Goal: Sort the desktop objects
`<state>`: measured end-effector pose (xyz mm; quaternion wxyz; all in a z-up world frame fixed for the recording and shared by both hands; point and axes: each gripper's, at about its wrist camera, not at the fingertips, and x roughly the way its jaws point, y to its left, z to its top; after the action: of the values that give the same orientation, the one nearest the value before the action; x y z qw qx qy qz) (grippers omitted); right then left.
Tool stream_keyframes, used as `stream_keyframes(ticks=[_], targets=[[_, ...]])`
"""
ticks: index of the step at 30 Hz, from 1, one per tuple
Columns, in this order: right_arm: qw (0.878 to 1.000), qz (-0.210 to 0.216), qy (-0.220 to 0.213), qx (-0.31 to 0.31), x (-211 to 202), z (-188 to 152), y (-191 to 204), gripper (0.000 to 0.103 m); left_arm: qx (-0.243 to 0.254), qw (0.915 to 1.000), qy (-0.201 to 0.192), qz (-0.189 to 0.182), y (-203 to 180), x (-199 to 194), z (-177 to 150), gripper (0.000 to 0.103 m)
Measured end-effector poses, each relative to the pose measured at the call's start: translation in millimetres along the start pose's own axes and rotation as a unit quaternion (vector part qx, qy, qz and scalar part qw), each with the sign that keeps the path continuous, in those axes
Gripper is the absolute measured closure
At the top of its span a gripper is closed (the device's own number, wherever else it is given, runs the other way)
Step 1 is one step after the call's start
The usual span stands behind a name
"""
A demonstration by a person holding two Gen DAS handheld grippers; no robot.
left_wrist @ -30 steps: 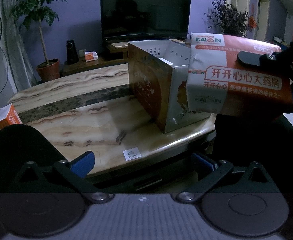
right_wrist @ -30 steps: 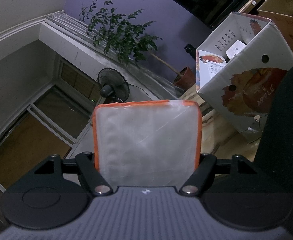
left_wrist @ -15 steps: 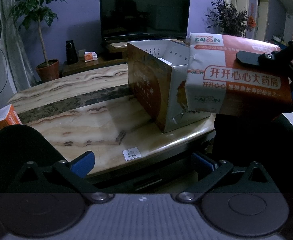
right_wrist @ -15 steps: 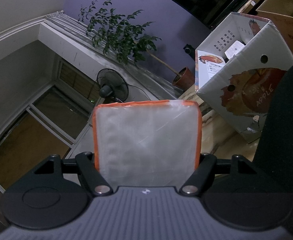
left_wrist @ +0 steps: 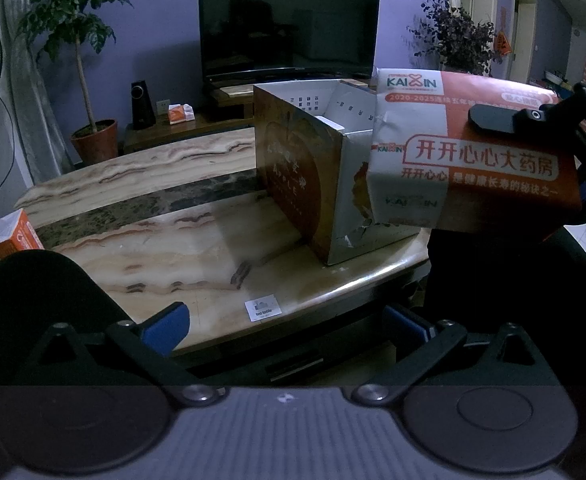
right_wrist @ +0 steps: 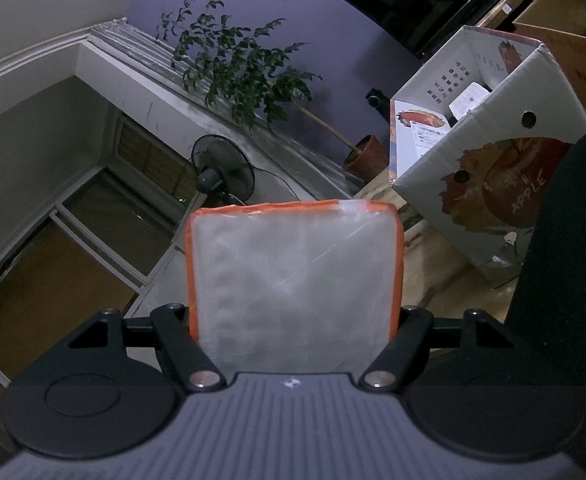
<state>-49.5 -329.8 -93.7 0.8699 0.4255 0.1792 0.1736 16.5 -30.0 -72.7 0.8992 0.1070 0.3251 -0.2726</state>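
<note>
An orange-and-white tissue pack (left_wrist: 473,152) hangs in the air at the right of the left wrist view, just in front of the open apple carton (left_wrist: 309,168) on the marble table (left_wrist: 153,240). My right gripper (right_wrist: 295,292) is shut on this tissue pack (right_wrist: 297,284), whose clear end fills the gap between its fingers; the apple carton (right_wrist: 489,184) lies to its right with papers inside. My left gripper (left_wrist: 285,324) stands open over the table's near edge with nothing between its blue pads (left_wrist: 165,324).
A small orange-and-white box (left_wrist: 13,236) sits at the table's far left edge. A white label (left_wrist: 263,309) lies near the front edge. Behind the table stand a television (left_wrist: 289,28), a speaker (left_wrist: 143,104), a potted plant (left_wrist: 89,80) and a fan (right_wrist: 223,170).
</note>
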Motion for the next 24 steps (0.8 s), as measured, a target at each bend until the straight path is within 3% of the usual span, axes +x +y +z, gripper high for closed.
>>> stream_keyframes(ticks=[24], targets=[[0.999, -0.022, -0.016, -0.036, -2.7, -5.2, 10.0, 0.029, 0.000, 1.0000, 0.002, 0.003, -0.8, 1.9, 1.5, 0.001]])
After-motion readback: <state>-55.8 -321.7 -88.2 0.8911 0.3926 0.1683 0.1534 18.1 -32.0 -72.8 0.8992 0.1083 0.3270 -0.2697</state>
